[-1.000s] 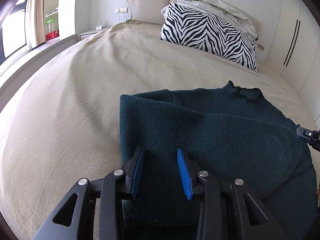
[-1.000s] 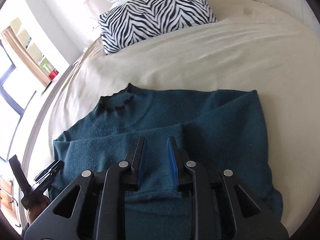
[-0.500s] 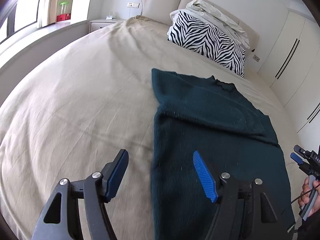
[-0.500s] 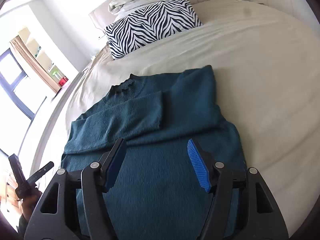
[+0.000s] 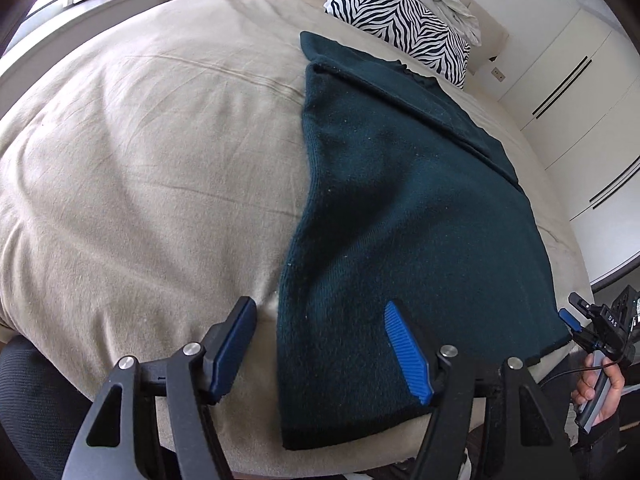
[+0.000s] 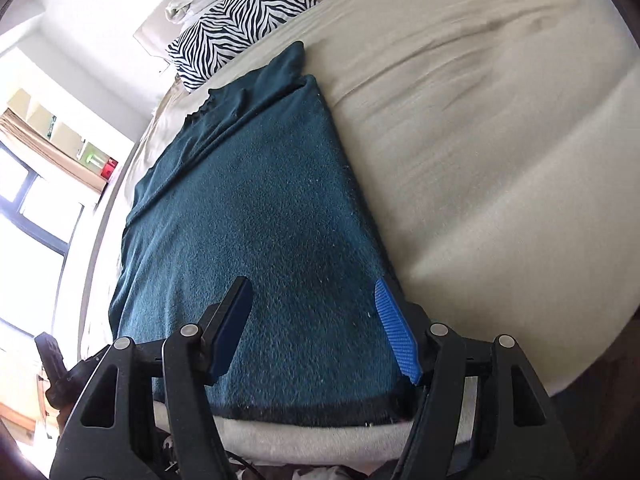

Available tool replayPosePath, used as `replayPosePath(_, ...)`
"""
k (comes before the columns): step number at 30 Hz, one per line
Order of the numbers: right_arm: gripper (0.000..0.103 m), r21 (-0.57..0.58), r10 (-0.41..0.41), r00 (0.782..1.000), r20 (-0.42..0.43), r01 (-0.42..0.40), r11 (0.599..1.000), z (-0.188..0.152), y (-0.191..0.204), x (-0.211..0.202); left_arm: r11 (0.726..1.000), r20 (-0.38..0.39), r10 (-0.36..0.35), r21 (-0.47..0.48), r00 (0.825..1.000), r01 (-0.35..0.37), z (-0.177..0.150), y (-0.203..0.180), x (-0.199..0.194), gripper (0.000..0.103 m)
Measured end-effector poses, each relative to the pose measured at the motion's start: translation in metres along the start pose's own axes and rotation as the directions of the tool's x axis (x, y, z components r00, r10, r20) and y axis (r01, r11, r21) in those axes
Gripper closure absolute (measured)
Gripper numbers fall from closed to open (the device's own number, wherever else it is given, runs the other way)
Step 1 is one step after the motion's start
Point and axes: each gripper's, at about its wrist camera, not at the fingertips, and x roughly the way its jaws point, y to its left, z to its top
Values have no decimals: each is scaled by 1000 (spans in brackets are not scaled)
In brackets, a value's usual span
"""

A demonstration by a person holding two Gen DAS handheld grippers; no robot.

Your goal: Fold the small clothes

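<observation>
A dark teal knit sweater (image 5: 400, 200) lies flat on the beige bed, sleeves folded across its upper part, collar toward the pillow; it also shows in the right wrist view (image 6: 256, 216). My left gripper (image 5: 324, 344) is open and empty, hovering over the sweater's near left hem corner, its left finger over bare sheet. My right gripper (image 6: 316, 328) is open and empty over the near right hem corner. The right gripper also shows at the left wrist view's right edge (image 5: 576, 320). The left gripper's black body shows at the right wrist view's lower left.
A beige sheet covers the bed (image 5: 140, 160), whose near edge lies just below the hem (image 6: 320, 436). A zebra-striped pillow (image 5: 400, 12) with a crumpled white blanket sits at the headboard. White wardrobe doors (image 5: 580, 80) stand on the right, a window (image 6: 28, 208) on the left.
Both grippers opened, let go of the sleeves laid across the sweater, and pulled back from its upper part to the near hem corners.
</observation>
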Motion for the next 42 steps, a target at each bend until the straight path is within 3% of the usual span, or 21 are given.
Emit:
replayPosePath(5, 40, 37, -67, 997, 23, 66, 997, -2, -18, -29, 1000, -21, 15, 15, 1000, -15, -4, -2, 1, 40)
replayPosePath(10, 40, 76, -36, 999, -9, 37, 996, -11, -37, -33, 999, -50, 33, 37, 998, -31, -4, -7, 3, 42)
replayPosePath(13, 41, 58, -30, 999, -25, 31, 998, -13, -31, -30, 998, -59, 49, 35, 997, -47, -8, -6, 0, 52)
replayPosePath(17, 55, 7, -33, 997, -76, 33, 999, -16, -17, -17, 999, -70, 46, 16, 997, -45, -12, -1, -2, 73)
replayPosePath(19, 69, 15, -37, 995, -89, 38, 999, -17, -17, -12, 1000, -83, 25, 3, 996, -25, -14, 1, -3, 89)
replayPosePath(23, 92, 45, -21, 995, -93, 25, 999, -18, -23, -12, 1000, -85, -1, -8, 996, 0, -19, 1, -6, 95)
replayPosePath(33, 96, 64, 6, 1000, -18, -5, 998, -14, -23, -39, 980, -22, -150, -134, 988, 146, -17, 9, -29, 96)
replayPosePath(37, 97, 46, 15, 1000, 4, -15, 999, -8, -13, -47, 954, 21, -243, -176, 970, 243, -7, 8, -42, 96)
replayPosePath(42, 97, 36, 61, 998, 33, -63, 997, 7, 3, -55, 885, 99, -369, -266, 924, 382, 10, 15, -51, 97)
